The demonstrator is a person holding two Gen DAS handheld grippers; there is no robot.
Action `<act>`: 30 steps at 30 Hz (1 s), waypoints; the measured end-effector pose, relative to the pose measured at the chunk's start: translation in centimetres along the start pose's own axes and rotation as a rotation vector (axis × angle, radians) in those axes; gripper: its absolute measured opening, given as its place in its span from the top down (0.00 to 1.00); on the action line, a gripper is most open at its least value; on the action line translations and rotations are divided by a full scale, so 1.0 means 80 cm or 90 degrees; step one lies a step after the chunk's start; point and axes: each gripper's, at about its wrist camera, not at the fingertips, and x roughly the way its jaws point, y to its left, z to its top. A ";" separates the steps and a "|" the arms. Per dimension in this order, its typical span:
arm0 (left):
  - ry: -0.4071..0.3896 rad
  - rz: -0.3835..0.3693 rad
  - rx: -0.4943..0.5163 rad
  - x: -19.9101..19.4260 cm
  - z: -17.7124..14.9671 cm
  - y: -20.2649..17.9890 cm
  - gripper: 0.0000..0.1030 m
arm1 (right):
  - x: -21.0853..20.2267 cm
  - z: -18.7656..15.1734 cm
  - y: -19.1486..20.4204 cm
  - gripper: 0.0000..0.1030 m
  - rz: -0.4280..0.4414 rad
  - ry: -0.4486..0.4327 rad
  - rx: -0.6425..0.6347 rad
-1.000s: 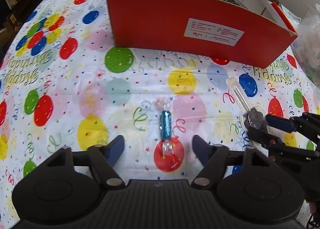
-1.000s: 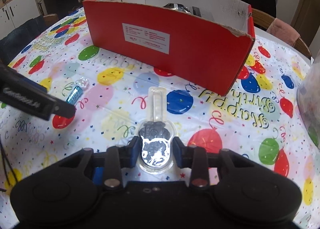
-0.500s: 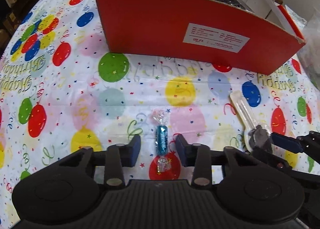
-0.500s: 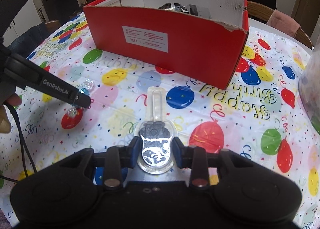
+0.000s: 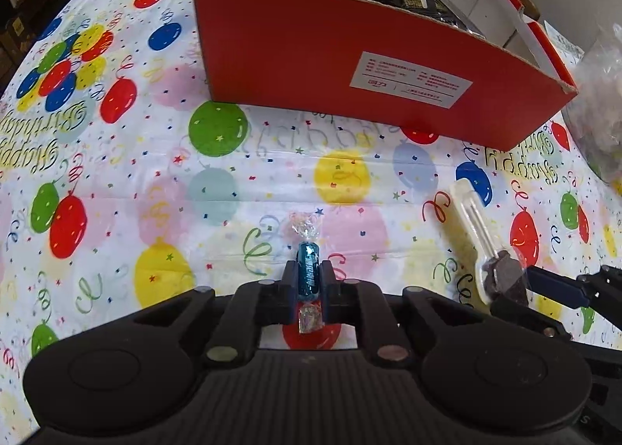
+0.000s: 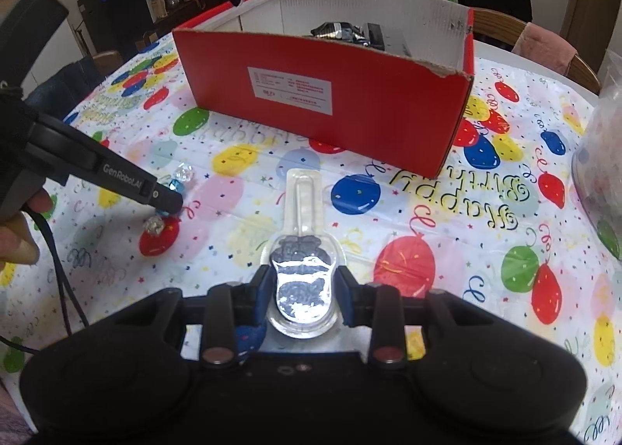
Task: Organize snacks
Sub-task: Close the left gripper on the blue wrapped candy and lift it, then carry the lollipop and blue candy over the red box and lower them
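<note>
Blue-wrapped candy point(image 5: 308, 277) sits clamped in the left claw point(image 5: 307, 281), the right claw point(image 6: 303, 285) gripping a spoon-shaped snack pack point(image 6: 301, 250), both likely bound for the red box point(image 5: 350, 67).

Matte black left claw point(image 5: 308, 281), dark-blue pads, "GenRobot.AI" lettering, black cable, bare thumb.

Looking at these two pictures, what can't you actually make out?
- Contents of the red box: both views, its front wall hides all but dark packet tops.
- White label print: both views, too small.
- Clear bag: cut off by the right edge in both views.
- Blue candy wrapper print: left view, blurred; right view, the left hand-held gripper covers its middle.
</note>
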 end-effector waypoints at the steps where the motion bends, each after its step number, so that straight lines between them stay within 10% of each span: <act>1: -0.001 0.001 -0.001 -0.004 0.000 0.000 0.90 | -0.003 0.001 0.000 0.68 0.000 -0.001 0.006; 30: -0.115 -0.009 0.018 -0.096 0.145 -0.021 0.90 | -0.049 0.161 -0.048 0.68 -0.020 -0.136 0.073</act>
